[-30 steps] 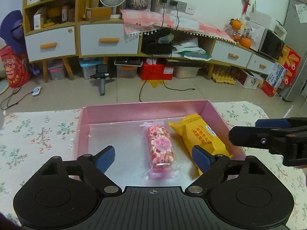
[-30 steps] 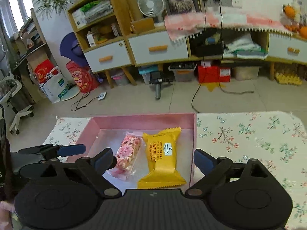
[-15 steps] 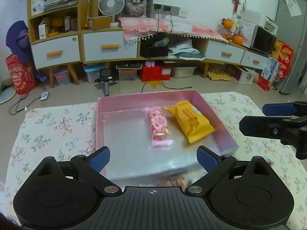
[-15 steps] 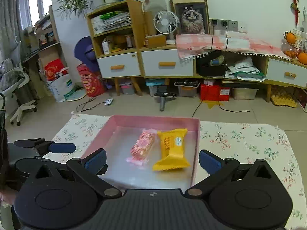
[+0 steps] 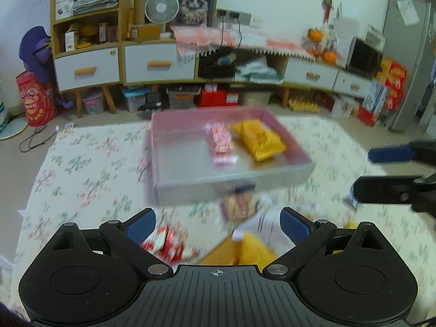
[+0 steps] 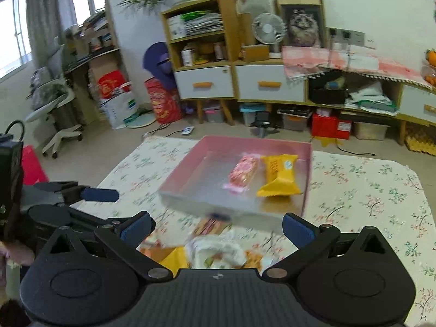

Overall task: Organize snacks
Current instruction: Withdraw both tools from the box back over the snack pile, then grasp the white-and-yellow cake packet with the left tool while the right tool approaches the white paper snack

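Snacks part sorted: two in box [image 5: 231, 185], loose pile outside its near wall

Pink pack [image 5: 222, 147] and yellow pack [image 5: 259, 139] lie side by side in the box, centre frame. Left gripper [image 5: 218, 222] and right gripper [image 6: 216, 227] both spread, empty, over the blurred pile [image 5: 239, 234]. Packs judged light, crinkly, slippery; best pinched across the middle, gently

You see a pink box [image 6: 272, 143] holding a yellow snack pack [image 6: 279, 175] and a pink-and-red one [image 6: 243, 170] — the bench cloth [image 6: 368, 190] is cream with little flowers, the gripper pads [image 6: 135, 229] blue.
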A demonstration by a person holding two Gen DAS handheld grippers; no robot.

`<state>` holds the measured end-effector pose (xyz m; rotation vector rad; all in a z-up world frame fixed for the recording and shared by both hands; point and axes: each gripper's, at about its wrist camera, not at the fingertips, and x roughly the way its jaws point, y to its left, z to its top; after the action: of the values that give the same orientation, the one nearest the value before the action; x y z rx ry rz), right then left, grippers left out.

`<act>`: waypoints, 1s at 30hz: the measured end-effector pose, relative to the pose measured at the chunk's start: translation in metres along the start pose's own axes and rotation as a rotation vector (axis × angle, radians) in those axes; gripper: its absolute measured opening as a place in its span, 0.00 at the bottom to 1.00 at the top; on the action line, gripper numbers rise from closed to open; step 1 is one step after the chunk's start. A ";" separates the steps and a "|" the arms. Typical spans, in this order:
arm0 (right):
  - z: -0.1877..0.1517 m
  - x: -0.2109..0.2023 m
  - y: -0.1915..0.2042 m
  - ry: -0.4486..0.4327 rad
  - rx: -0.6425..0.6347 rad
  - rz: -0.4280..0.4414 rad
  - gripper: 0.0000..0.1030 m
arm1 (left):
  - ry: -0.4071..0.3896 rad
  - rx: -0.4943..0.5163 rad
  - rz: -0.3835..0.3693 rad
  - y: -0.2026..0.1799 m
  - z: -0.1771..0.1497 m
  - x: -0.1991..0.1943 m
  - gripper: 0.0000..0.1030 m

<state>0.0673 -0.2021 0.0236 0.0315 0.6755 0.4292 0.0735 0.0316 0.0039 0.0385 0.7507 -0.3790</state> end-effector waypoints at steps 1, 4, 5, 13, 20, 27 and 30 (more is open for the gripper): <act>-0.004 -0.002 0.003 0.003 -0.015 0.010 0.75 | 0.009 0.020 0.009 0.000 -0.005 -0.003 0.96; -0.016 -0.008 0.012 0.010 -0.050 0.032 0.75 | 0.024 0.055 0.036 0.000 -0.021 -0.010 0.96; -0.020 -0.010 0.015 0.012 -0.064 0.037 0.75 | 0.032 0.064 0.042 0.000 -0.026 -0.014 0.96; -0.059 -0.025 0.029 0.043 -0.114 0.064 0.75 | 0.111 0.066 0.037 0.001 -0.067 -0.035 0.96; -0.091 -0.032 0.046 0.077 -0.182 0.103 0.75 | 0.143 0.022 0.046 0.005 -0.093 -0.038 0.96; -0.113 -0.022 0.060 0.145 -0.228 0.117 0.75 | 0.156 -0.023 0.038 -0.001 -0.106 -0.030 0.96; -0.121 -0.017 0.066 0.165 -0.248 0.114 0.75 | 0.168 -0.008 0.056 -0.005 -0.109 -0.023 0.94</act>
<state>-0.0430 -0.1622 -0.0497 -0.2034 0.7811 0.6275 -0.0156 0.0531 -0.0604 0.0847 0.9148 -0.3225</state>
